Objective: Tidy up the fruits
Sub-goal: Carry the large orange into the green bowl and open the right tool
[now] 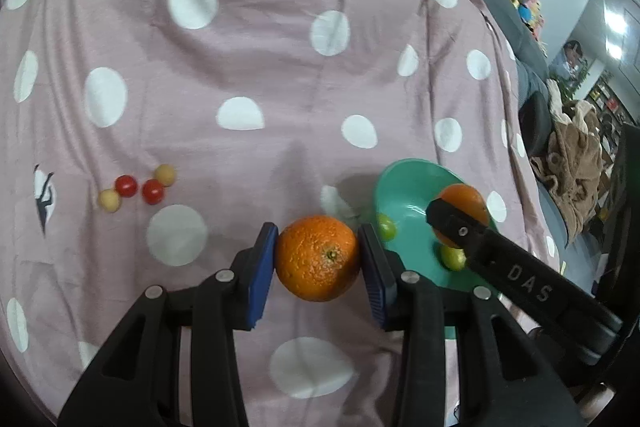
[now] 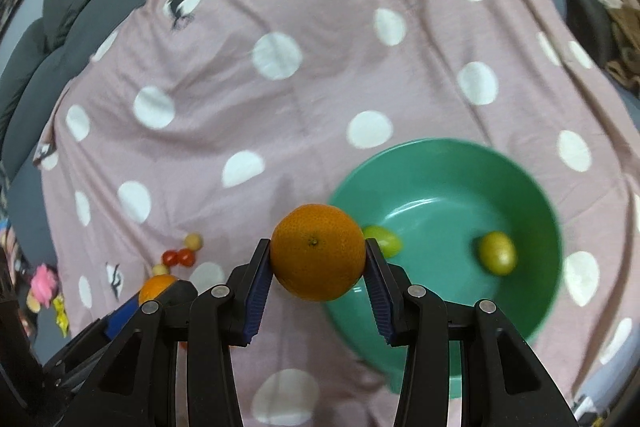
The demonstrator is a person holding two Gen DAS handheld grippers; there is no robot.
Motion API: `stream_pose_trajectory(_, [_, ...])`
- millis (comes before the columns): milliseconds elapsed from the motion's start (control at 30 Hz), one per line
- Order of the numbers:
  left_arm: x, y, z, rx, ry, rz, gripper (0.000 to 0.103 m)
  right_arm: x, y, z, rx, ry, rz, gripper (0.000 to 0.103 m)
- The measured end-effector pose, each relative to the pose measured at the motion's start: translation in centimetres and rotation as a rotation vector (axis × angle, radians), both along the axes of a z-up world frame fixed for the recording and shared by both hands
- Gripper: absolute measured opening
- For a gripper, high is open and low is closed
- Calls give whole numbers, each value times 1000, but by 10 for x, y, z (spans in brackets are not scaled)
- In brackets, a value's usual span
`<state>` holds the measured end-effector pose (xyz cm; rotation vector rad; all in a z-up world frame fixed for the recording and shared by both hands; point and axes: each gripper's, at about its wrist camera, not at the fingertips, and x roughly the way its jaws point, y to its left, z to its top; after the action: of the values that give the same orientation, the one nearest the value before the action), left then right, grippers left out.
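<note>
- Left gripper (image 1: 319,259): fingers clamped on a rough-skinned orange (image 1: 318,257), one blue pad on each flank; the orange sits just beside the green bowl (image 1: 404,179), outside its rim, over the spotted pink cloth (image 1: 240,67); whether it touches the cloth, cannot tell
- Right gripper (image 2: 318,259): fingers clamped on a smoother orange (image 2: 318,251), at the bowl's near-left rim (image 2: 440,147), not yet over the basin
- Bowl contents: two green fruits (image 2: 497,253)
- Loose cluster of two red and two yellow small fruits (image 1: 138,189) toward the cloth's left edge, well apart from the bowl
- Step judged: carrying both oranges to the bowl
- Next calls for: right orange moved over the basin, lowered clear of the green fruits, fingers parted; left follows once the right gripper is out of its path
</note>
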<state>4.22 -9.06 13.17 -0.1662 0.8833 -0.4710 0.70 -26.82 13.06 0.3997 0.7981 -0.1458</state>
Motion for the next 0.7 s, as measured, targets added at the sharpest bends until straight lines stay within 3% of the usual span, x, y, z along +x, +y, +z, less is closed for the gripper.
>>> stream_pose_trajectory(167, [2, -29, -7, 5, 8, -55, 40, -10, -27, -1, -36, 12, -107, 46])
stream_pose_trajectory(433, [4, -66, -13, 34, 2, -118, 40, -20, -71, -20, 32, 59, -213, 46])
stream_pose_trajectory(700, [5, -89, -25, 67, 18, -165, 40, -23, -84, -28, 56, 78, -241, 46])
